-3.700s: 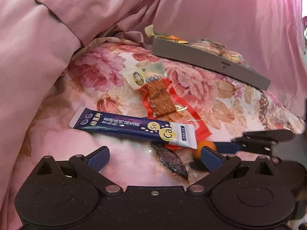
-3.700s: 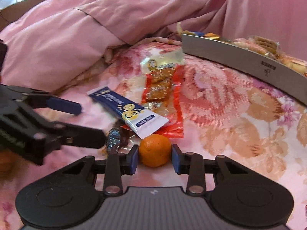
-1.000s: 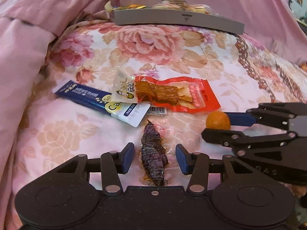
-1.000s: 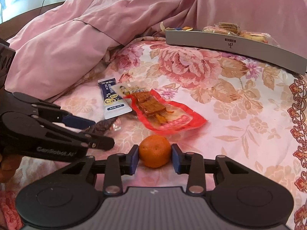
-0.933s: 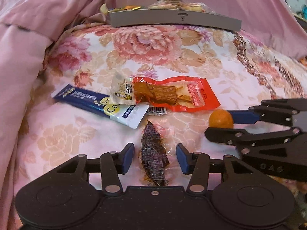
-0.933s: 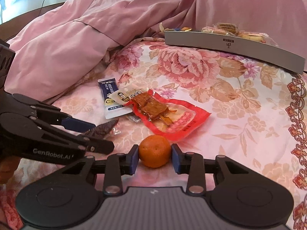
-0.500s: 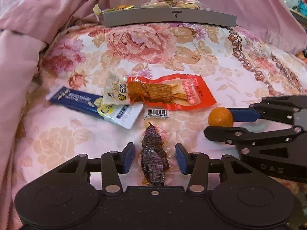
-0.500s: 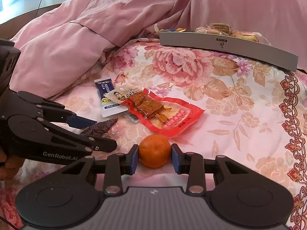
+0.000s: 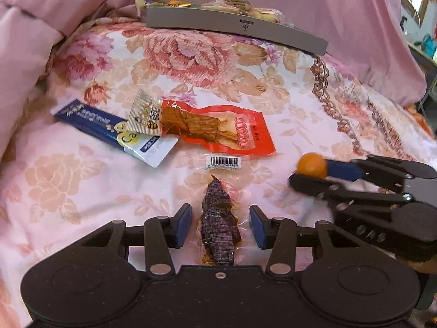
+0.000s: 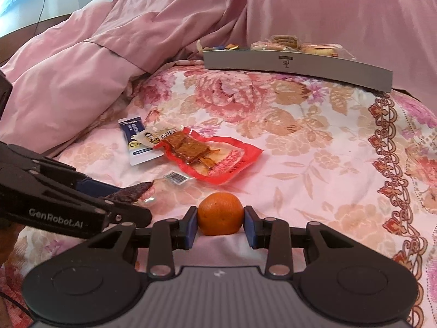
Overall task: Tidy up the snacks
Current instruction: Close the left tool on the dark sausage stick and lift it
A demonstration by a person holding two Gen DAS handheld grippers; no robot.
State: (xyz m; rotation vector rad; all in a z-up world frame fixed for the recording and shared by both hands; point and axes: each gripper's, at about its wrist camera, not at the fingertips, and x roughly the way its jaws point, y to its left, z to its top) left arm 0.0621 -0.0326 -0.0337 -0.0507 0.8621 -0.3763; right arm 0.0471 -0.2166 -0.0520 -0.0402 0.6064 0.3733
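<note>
Your right tool (image 10: 220, 228) is clamped on a small round orange mandarin (image 10: 220, 213), both blue pads pressed against its sides, and it holds the fruit just above the floral pink-and-cream bedspread (image 10: 314, 142); from your left wrist view the same fruit (image 9: 312, 165) shows at the tip of that tool (image 9: 314, 173), to the right of your left one. Your left tool (image 9: 220, 225) stands partly open around a dark purple-brown dried snack in a clear wrapper (image 9: 218, 222): the snack sits between the blue pads with a gap showing on each side of the dark piece, and whether the pads touch the clear wrapper you cannot tell. From the right wrist view its pointed end (image 10: 133, 192) pokes out past the left tool's fingers. Beyond it on the bedspread lies a red plastic pouch of brown tofu strips (image 9: 215, 129), its pale end overlapping a long navy-blue sachet with a white end (image 9: 109, 132). At the far side of the bed sits a shallow grey rectangular box (image 9: 232, 26), with wrapped biscuits (image 10: 284, 42) showing over its rim. Rumpled pink bedding (image 10: 82, 54) is heaped to the left and behind.
</note>
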